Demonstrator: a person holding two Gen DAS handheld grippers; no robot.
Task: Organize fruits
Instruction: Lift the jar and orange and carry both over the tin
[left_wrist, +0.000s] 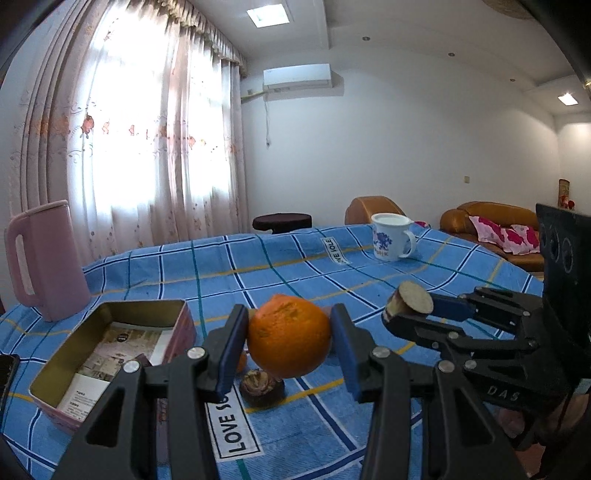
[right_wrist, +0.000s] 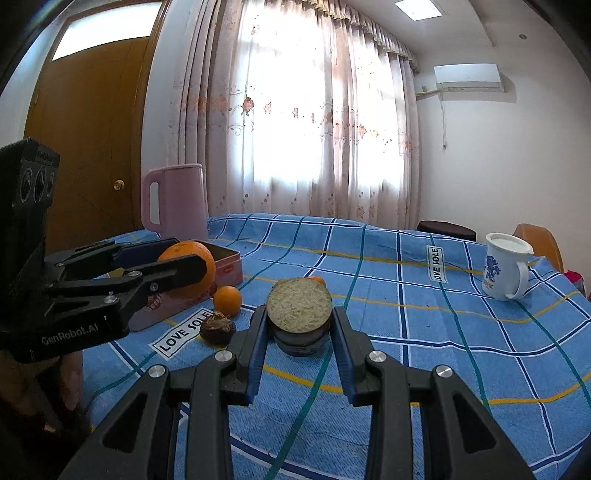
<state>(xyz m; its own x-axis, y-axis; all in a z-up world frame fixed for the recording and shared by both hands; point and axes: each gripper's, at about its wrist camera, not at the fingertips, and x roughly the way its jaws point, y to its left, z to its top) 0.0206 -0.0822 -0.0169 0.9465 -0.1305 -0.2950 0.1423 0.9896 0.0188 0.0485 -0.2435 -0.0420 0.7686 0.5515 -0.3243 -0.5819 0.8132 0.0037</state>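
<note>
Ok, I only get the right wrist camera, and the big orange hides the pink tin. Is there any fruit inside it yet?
Observer: No fruit shows in the pink tin. The left wrist view shows only printed paper on its floor.
Operator: Is the orange squeezed on both sides?
Observer: Yes. The left gripper has a blue pad pressed against each side of the orange.
Operator: What's far off to the right, past what I can see?
Observer: A brown sofa with a pink flowered cushion on it.
</note>
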